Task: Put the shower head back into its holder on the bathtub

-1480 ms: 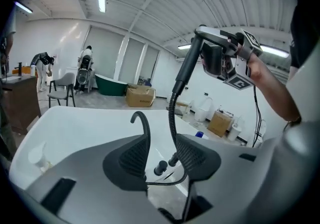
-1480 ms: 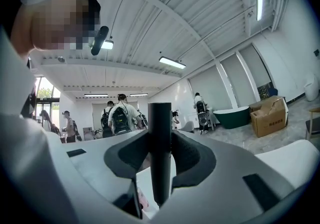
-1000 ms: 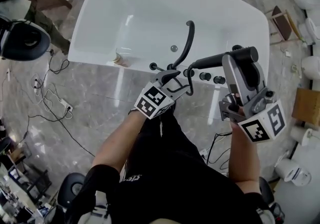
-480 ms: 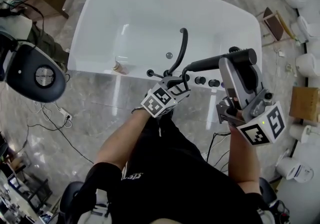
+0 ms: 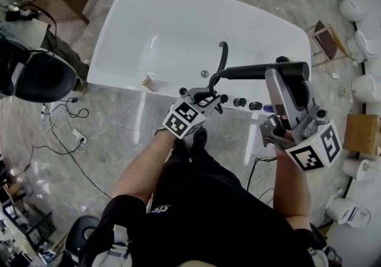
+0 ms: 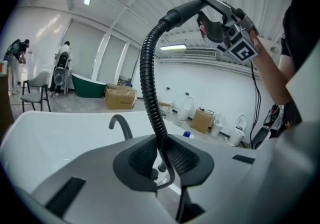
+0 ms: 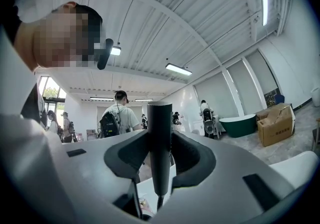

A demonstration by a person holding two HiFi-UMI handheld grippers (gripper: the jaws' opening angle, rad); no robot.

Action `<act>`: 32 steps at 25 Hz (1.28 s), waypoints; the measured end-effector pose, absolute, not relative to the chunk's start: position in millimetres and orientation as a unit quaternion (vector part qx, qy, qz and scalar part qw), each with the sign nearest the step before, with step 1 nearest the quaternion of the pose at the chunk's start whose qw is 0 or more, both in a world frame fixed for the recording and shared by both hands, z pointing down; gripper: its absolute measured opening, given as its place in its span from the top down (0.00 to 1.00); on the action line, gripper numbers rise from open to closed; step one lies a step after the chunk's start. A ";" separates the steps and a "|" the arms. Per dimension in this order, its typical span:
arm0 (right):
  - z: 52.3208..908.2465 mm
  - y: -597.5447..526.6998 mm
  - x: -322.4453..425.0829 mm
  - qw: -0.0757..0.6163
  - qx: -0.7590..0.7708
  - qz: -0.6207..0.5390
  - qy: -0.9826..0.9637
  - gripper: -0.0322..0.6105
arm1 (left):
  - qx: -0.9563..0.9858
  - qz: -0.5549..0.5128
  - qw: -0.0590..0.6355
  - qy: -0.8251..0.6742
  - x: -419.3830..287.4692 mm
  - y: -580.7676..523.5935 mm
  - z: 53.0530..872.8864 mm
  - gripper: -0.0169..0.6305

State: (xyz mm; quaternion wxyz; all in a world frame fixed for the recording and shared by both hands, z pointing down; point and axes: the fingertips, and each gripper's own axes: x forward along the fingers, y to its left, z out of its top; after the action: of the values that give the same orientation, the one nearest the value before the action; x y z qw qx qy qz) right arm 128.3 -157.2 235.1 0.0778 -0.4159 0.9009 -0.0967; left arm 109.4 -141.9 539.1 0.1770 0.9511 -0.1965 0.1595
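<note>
L tongs (image 5: 209, 94): jaws just been closing, now narrow, nipped on hose (image 6: 150, 83) low down, above tub's near rim.
R tongs (image 5: 284, 73): clamped on shower head (image 5: 256, 71), abt level.
Shower head: in air over near rim of tub (image 5: 149, 15), toward its right end, above knobs (image 5: 241, 102); not seated yet.
Holder: can't pick it out among the rim fittings.
Handling: head looks stiff, smooth, prob. light-ish; could twist in the pads. Hose is ribbed, bendy, springy, so likely tugs head sideways.
Where to hold: mid-handle for head, as R has it; hose near its base so slack feeds down w/o kinking.
</note>
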 end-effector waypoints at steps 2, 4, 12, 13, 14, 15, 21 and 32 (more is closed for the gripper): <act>233.7 -157.4 130.0 0.079 -0.416 -0.096 0.901 0.72 | 0.947 0.161 0.165 -0.222 92.3 -154.0 532.0 0.86; 232.9 -159.1 132.8 0.081 -0.417 -0.098 0.900 0.72 | 0.941 0.161 0.156 -0.252 72.9 -169.1 523.3 0.86; 224.6 -173.9 136.1 0.094 -0.410 -0.098 0.902 0.72 | 0.931 0.117 0.121 -0.324 25.0 -212.5 460.7 0.86; 223.6 -175.3 135.7 0.097 -0.409 -0.098 0.902 0.72 | 0.930 0.112 0.121 -0.329 21.2 -214.6 455.7 0.86; 222.7 -177.0 135.3 0.099 -0.408 -0.097 0.902 0.72 | 0.928 0.110 0.121 -0.334 17.8 -216.5 452.6 0.86; 221.9 -178.7 134.9 0.100 -0.407 -0.097 0.903 0.72 | 0.927 0.110 0.120 -0.338 14.8 -218.1 451.1 0.86; 226.0 -180.7 129.8 0.093 -0.405 -0.096 0.904 0.72 | 0.916 0.106 0.126 -0.367 -7.7 -221.2 449.5 0.86; 239.9 -176.7 146.0 0.087 -0.419 -0.113 0.897 0.72 | 0.901 0.107 0.110 -0.405 -28.6 -230.9 431.9 0.86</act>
State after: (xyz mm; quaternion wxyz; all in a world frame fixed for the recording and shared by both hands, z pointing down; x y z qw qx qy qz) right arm 146.0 -176.7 239.9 0.0868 -0.4191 0.8967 -0.1131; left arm -28.6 -230.9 431.9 0.1103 0.9013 -0.4050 0.1067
